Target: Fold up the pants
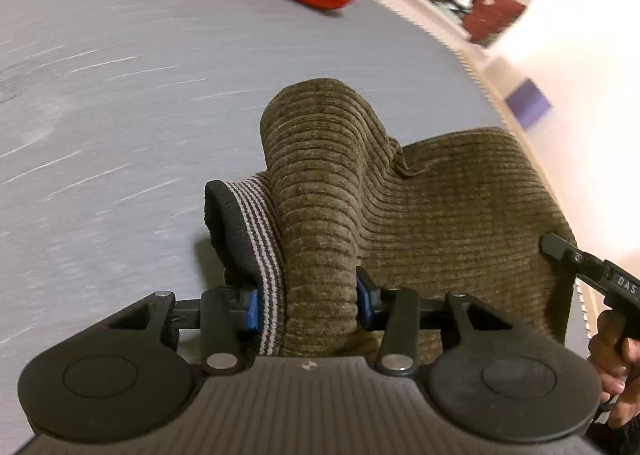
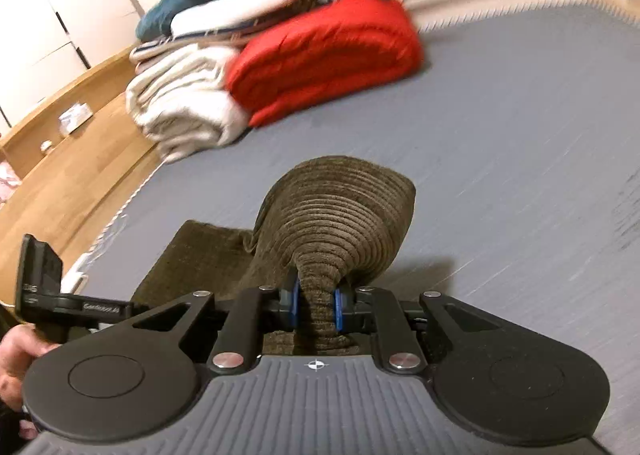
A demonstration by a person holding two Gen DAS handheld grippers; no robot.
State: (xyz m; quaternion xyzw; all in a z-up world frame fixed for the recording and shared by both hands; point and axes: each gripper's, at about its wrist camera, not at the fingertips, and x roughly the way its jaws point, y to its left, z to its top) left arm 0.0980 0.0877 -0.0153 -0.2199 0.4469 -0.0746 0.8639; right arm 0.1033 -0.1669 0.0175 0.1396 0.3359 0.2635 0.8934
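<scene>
Olive pants [image 1: 400, 207] — thick ribbed corduroy, soft and matt; the bed sheet [image 1: 140, 75] is smooth grey cloth; the bedside ledge [image 2: 60, 191] — pale wood.

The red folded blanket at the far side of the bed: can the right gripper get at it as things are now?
Probably not yet. The right gripper has its jaws shut on the brown corduroy pants; the grey bed surface toward the red folded blanket looks free.

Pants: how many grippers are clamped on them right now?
2. The left gripper pinches the pants at the striped waistband; the right gripper squeezes a bunched fold of corduroy.
</scene>
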